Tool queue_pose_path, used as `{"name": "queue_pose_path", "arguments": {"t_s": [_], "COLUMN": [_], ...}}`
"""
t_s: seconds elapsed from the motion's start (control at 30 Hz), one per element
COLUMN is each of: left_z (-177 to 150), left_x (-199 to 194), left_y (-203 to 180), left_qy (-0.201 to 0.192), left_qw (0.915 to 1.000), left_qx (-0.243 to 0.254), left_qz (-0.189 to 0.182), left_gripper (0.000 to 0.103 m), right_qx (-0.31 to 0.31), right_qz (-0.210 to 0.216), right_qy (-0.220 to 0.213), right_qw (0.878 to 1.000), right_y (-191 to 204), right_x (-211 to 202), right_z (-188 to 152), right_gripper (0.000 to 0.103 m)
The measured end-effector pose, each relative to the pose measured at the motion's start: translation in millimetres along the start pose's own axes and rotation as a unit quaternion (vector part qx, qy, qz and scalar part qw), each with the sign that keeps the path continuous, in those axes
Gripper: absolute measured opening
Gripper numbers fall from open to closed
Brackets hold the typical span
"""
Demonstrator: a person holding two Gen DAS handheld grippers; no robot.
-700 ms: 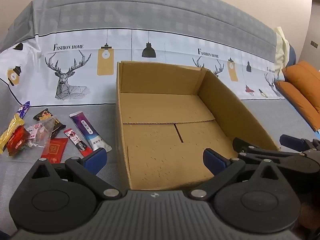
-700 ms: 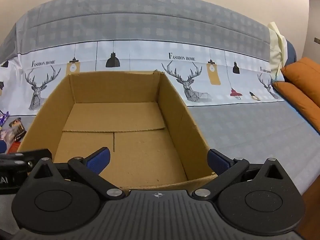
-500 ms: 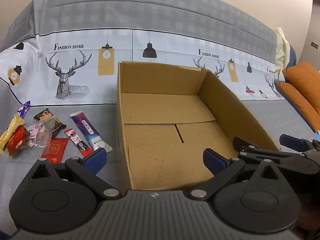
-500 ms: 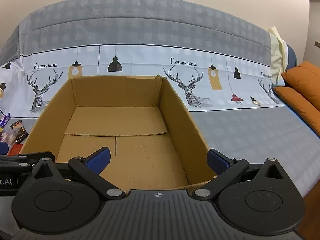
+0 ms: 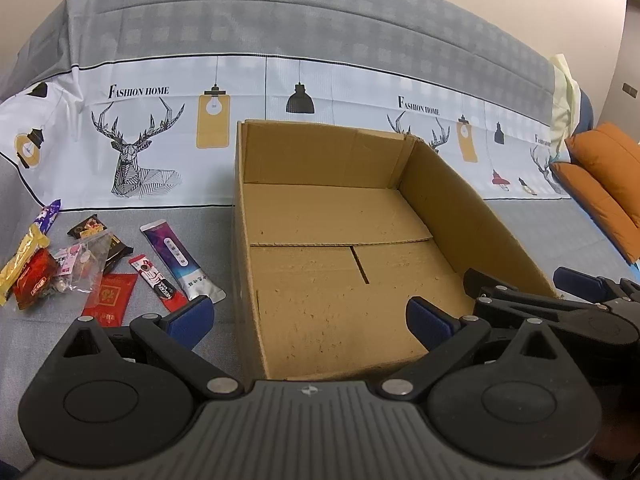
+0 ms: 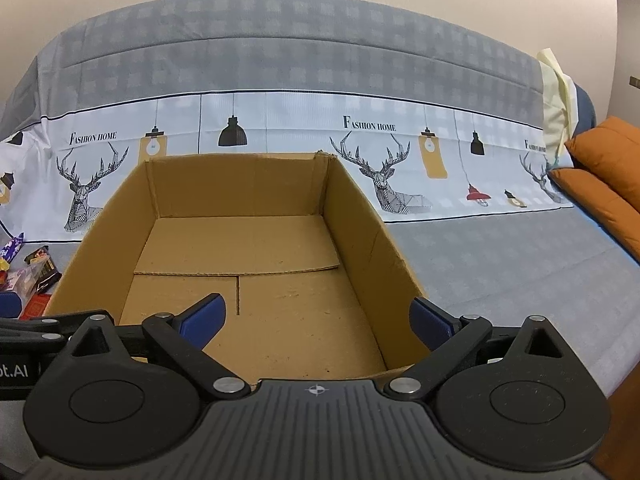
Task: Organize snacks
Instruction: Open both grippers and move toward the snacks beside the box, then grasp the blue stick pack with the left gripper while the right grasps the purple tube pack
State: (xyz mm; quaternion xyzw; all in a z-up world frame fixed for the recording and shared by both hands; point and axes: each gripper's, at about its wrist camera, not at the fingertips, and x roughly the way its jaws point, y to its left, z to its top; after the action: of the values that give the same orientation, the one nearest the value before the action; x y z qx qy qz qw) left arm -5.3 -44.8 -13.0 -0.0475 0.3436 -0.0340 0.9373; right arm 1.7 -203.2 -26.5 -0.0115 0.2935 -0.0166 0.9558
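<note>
Standing at the start of the sorting: no snack is yet lodged in the open brown cardboard box (image 5: 344, 264), whose floor is seen bare.

Item, left tongs (image 5: 308, 316): blue-padded, spread wide, nothing held; poised over the box's near left wall. Item, right tongs (image 6: 316, 318): likewise spread wide and empty, poised over the box's near edge.

Item, heap of small snack packets (image 5: 92, 264): laid on the grey checked sofa cover (image 5: 120, 360), left of the box and clear of it. Counted among them: a long purple-and-white sachet (image 5: 180, 264), a slim red-and-black stick (image 5: 154, 278), a flat red pouch (image 5: 110, 298), a clear crinkled bag (image 5: 80, 266), a yellow wrapper (image 5: 20, 256).

Advice for the step: the left tongs are judged best placed for the first pick. The sachet, lying nearest the box, is best taken across its narrow width. Flat foil is likely to slip; the pads should be lowered close to the fabric before closing. Overlapping packets are best left until the loose ones are cleared.
</note>
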Motion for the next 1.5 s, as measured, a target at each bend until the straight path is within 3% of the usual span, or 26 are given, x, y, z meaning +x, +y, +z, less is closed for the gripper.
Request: {"name": "queue_pose_path", "arguments": {"t_s": [0.1,0.23,0.3,0.47,0.53,0.63,0.77,0.83,0.93,0.97,1.03,1.13,1.27,1.5], "left_z": [0.4,1.5,2.4,2.6,5.5,23.7,50.5,50.2,29.0,23.6,21.0,17.4,9.7,-14.9], "left_x": [-0.8,-4.0,-5.2,-10.5,-13.2,-14.4,-8.0,1.0,20.9,32.4,37.2,50.8,67.5,87.2], "left_y": [1.8,5.1,8.5,21.8,31.6,50.4,74.4,98.4,148.1,164.4,189.8,213.4,216.4,200.0], "left_qy": [-0.003,-0.009,-0.009,-0.009,-0.002,0.018,0.034,0.043,0.061,0.093,0.087,0.13,0.172,0.221], "left_qw": [1.0,0.9999,0.9999,0.9999,0.9996,0.9985,0.9883,0.9853,0.9912,0.9919,0.995,0.9914,0.9843,0.9705], "left_qx": [0.001,0.005,0.007,0.008,0.01,0.033,0.147,0.165,0.117,0.087,0.047,0.017,0.031,0.095], "left_qz": [0.0,0.0,0.001,-0.011,-0.025,-0.041,-0.022,-0.01,-0.006,0.0,0.002,-0.007,-0.023,-0.022], "left_gripper": [0.102,0.093,0.082,0.032,0.022,0.021,0.021,0.021,0.021,0.015,0.014,0.014,0.015,0.027], "right_qx": [0.002,0.004,0.004,0.019,0.03,0.045,0.049,0.044,0.036,0.031,0.026,0.013,-0.011,-0.051], "right_qz": [0.0,0.003,0.006,0.03,0.044,0.064,0.08,0.09,0.105,0.114,0.118,0.138,0.159,0.175], "right_qy": [0.0,-0.006,-0.012,-0.011,-0.011,-0.019,-0.026,-0.037,-0.04,-0.038,-0.038,-0.026,0.001,0.026], "right_qw": [1.0,1.0,1.0,0.999,0.999,0.997,0.995,0.994,0.993,0.992,0.992,0.99,0.987,0.983], "right_y": [0.8,5.6,9.6,25.8,32.3,43.6,60.5,72.3,90.9,102.2,108.3,127.0,159.4,215.6], "right_x": [0.8,-0.1,-0.8,0.3,0.1,-1.5,1.0,0.9,1.5,2.9,4.4,11.3,25.9,46.3], "right_z": [0.3,1.5,3.1,10.0,13.8,21.5,29.9,32.1,35.8,39.1,40.5,45.7,44.6,43.5], "right_gripper": [0.098,0.094,0.086,0.06,0.057,0.056,0.056,0.057,0.058,0.058,0.058,0.057,0.043,0.043]}}
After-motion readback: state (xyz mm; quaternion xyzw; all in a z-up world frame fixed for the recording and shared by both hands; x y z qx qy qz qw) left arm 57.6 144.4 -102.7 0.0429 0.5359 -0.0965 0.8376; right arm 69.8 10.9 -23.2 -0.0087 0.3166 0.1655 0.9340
